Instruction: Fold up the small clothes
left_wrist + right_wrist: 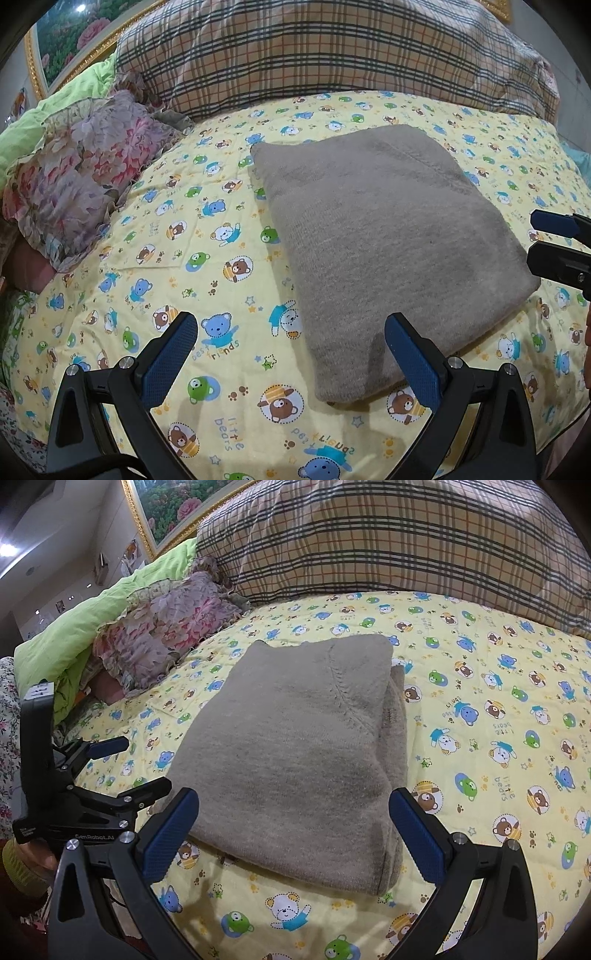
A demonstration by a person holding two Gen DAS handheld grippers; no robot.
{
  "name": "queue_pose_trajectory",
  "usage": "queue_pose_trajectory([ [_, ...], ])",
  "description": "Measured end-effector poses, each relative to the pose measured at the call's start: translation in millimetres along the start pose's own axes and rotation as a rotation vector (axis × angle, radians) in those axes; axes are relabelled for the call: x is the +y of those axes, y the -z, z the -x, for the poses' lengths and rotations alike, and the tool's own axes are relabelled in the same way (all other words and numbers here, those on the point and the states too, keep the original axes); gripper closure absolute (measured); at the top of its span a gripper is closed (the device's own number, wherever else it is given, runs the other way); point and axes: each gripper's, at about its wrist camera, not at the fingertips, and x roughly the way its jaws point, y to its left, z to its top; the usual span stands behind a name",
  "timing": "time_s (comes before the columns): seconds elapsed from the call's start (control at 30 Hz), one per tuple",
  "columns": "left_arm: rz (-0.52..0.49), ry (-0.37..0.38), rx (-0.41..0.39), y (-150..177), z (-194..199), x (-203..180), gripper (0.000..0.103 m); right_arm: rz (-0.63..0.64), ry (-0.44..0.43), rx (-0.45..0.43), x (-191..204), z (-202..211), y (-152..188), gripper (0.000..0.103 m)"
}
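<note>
A grey-brown knit garment [384, 236] lies folded into a thick rectangle on the yellow bear-print sheet [177, 266]; it also shows in the right wrist view [295, 746]. My left gripper [291, 347] is open and empty, hovering over the garment's near left corner. My right gripper [293, 821] is open and empty over the garment's near edge. The right gripper's blue-padded fingers [554, 223] show at the right edge of the left wrist view. The left gripper shows at the left of the right wrist view [122, 764].
A large plaid pillow [332, 55] lies behind the garment. A floral ruffled pillow [85, 177] and a green quilt [74, 635] lie to the left. A gold-framed flower picture [170, 506] hangs on the wall behind.
</note>
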Motion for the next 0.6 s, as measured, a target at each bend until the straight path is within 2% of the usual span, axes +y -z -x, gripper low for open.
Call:
queue_pose_trajectory([
  [0.6, 0.002, -0.01, -0.005, -4.9, 0.0, -3.3, 0.002, -0.018, -0.001, -0.004, -5.3, 1.1, -2.3, 0.0],
])
